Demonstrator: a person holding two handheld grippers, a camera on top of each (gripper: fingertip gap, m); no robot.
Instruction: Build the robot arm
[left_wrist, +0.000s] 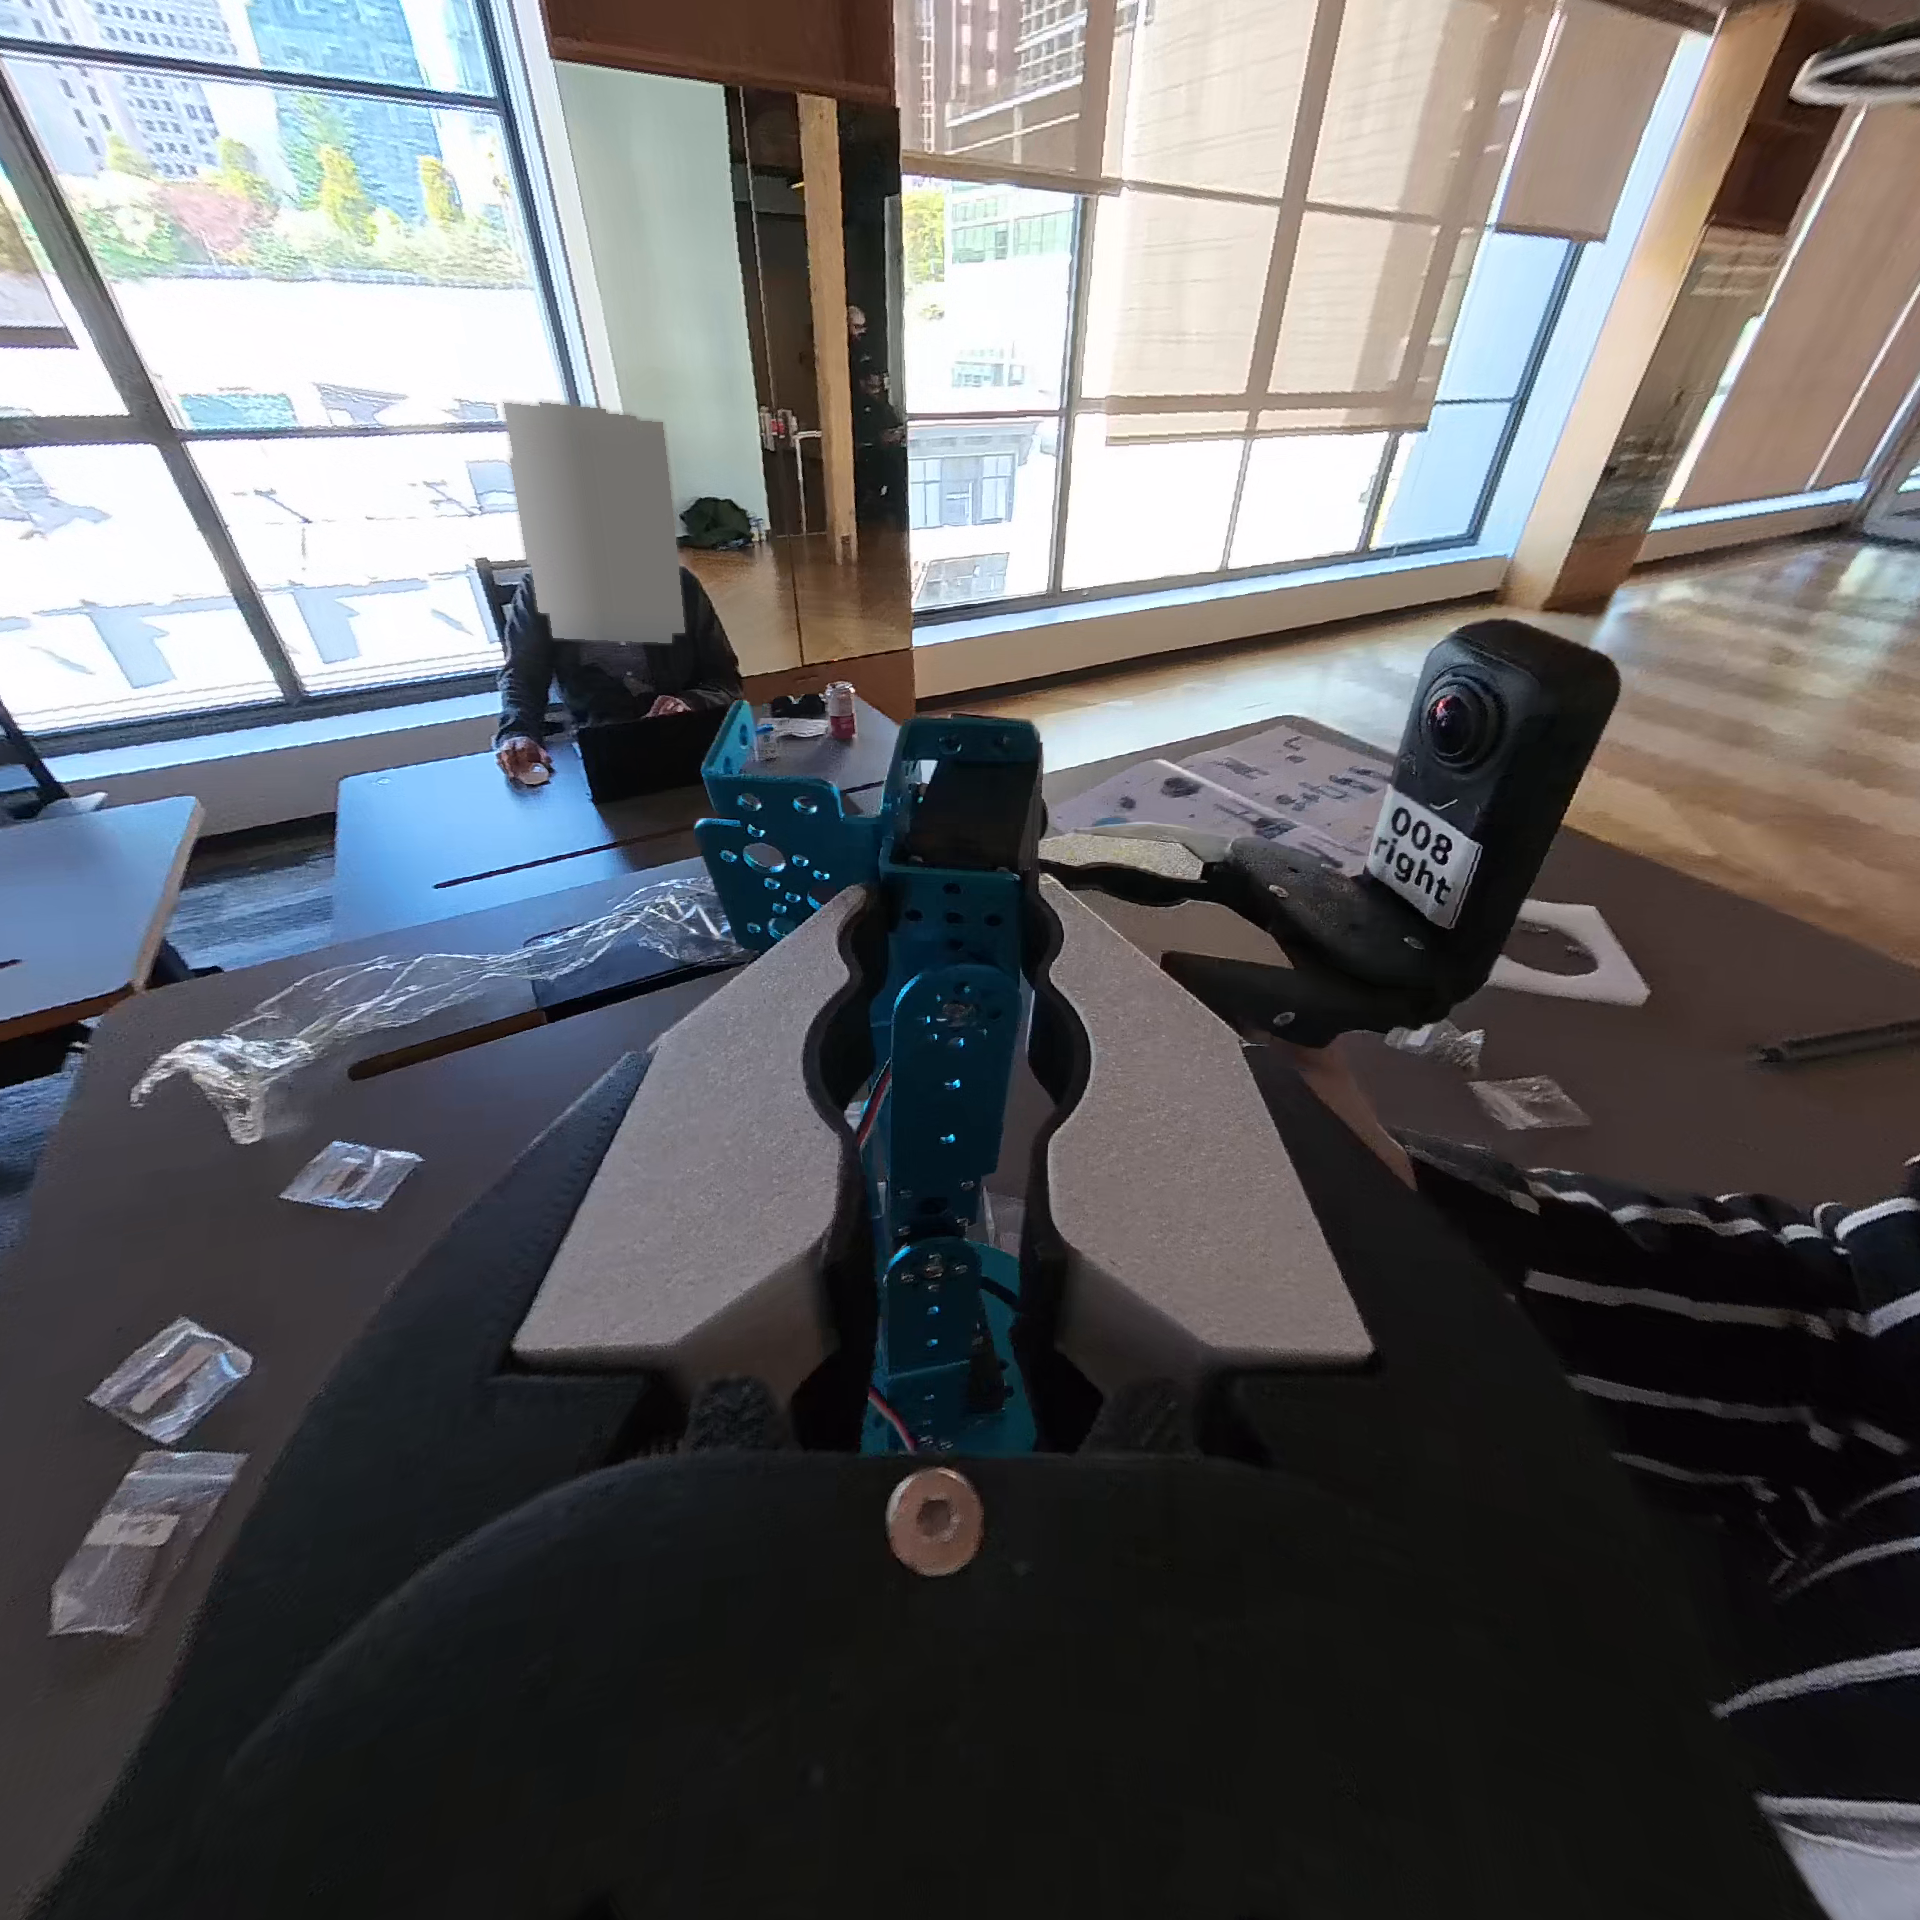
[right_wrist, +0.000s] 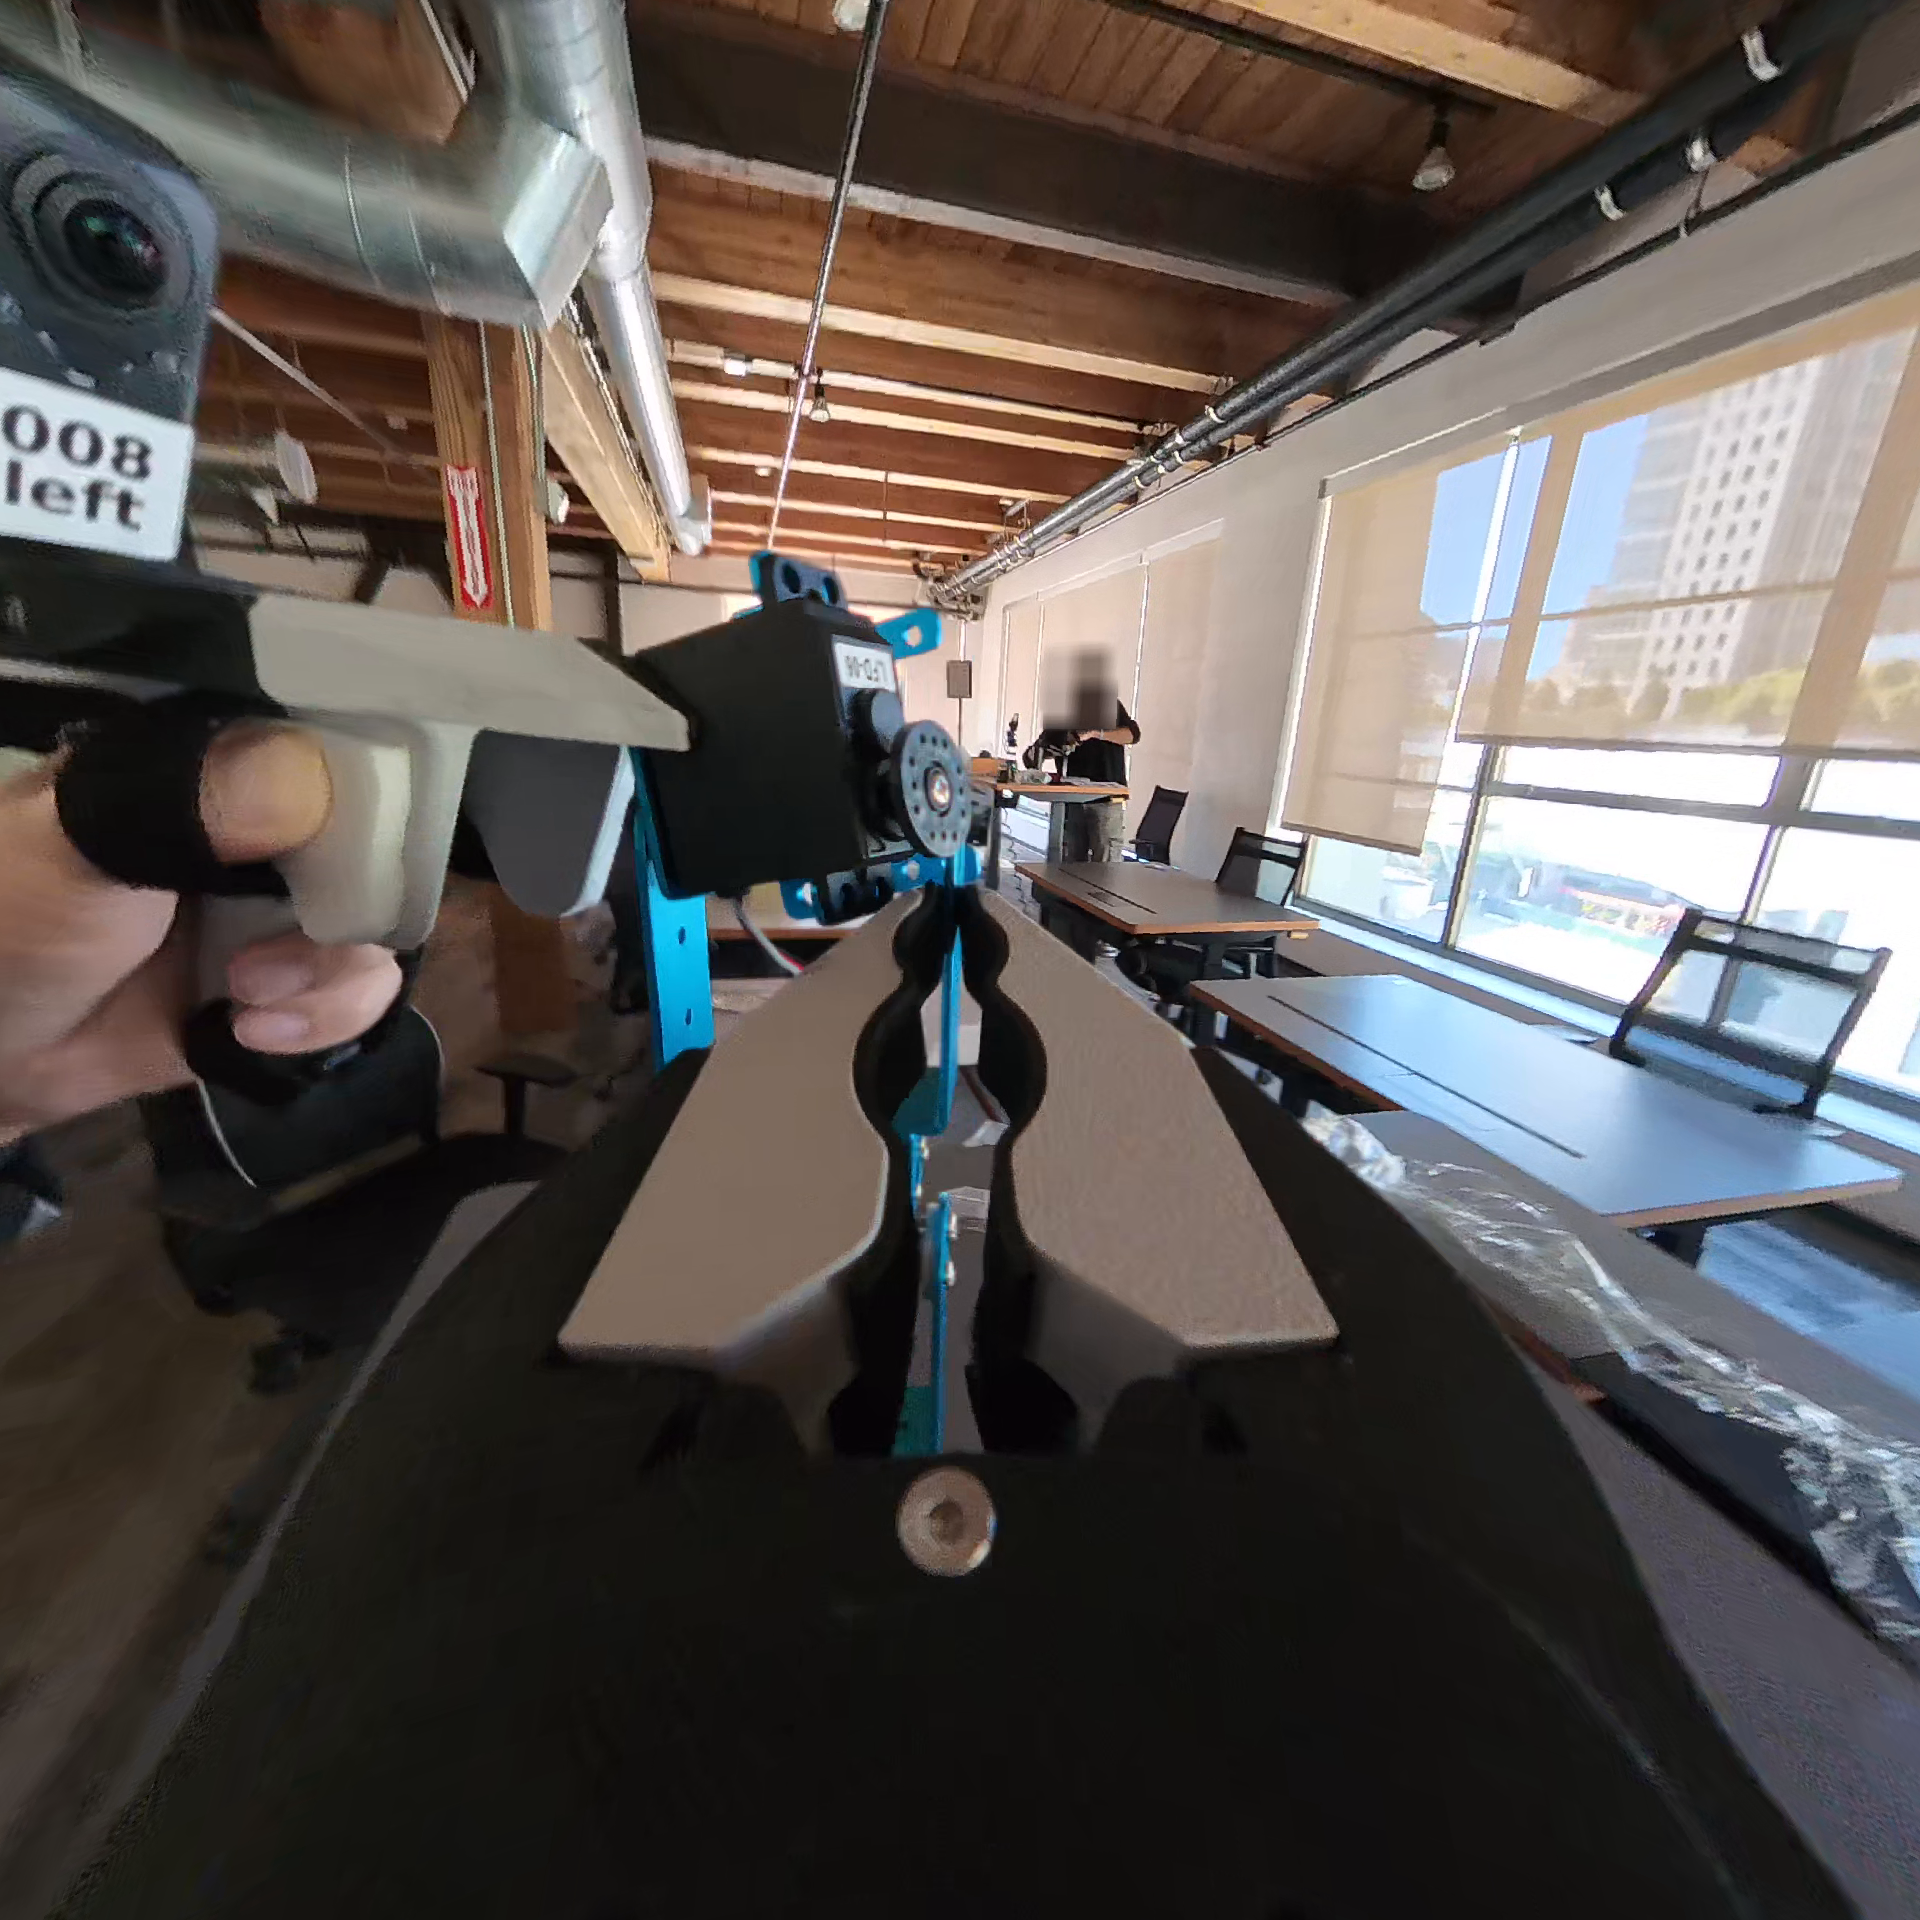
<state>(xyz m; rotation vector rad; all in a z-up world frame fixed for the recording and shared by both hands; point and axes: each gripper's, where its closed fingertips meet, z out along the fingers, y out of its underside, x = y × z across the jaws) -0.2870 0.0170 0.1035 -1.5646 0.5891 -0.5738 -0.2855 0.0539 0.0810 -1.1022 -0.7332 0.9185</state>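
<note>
Gripping hard in the middle of the left wrist view, the left gripper (left_wrist: 948, 925) has its grey fingers (left_wrist: 727, 1122) pinched on a blue metal servo-bracket assembly (left_wrist: 951, 1091), a perforated arm with red and white wires running down its lower end. That assembly is lifted above the dark table (left_wrist: 436, 1164), between both tools. Coming in from the right of the same view, the right gripper (left_wrist: 1122, 857) reaches its tip to the top bracket, its black camera (left_wrist: 1496, 769) carrying a white label. Over in the right wrist view, the right gripper (right_wrist: 951, 914) has its jaws pressed together on a thin blue plate edge (right_wrist: 940, 1049), just below a black servo motor (right_wrist: 769, 758) with a round horn (right_wrist: 932, 790). The left gripper (right_wrist: 655, 727) clamps the servo body from the left, a gloved hand (right_wrist: 156, 883) squeezing its handle. On the table lie crumpled clear plastic wrap (left_wrist: 416, 987) and small clear parts bags (left_wrist: 171, 1377). At a farther desk (left_wrist: 468, 831), a seated person (left_wrist: 613, 675) is beside a red can (left_wrist: 840, 710).
</note>
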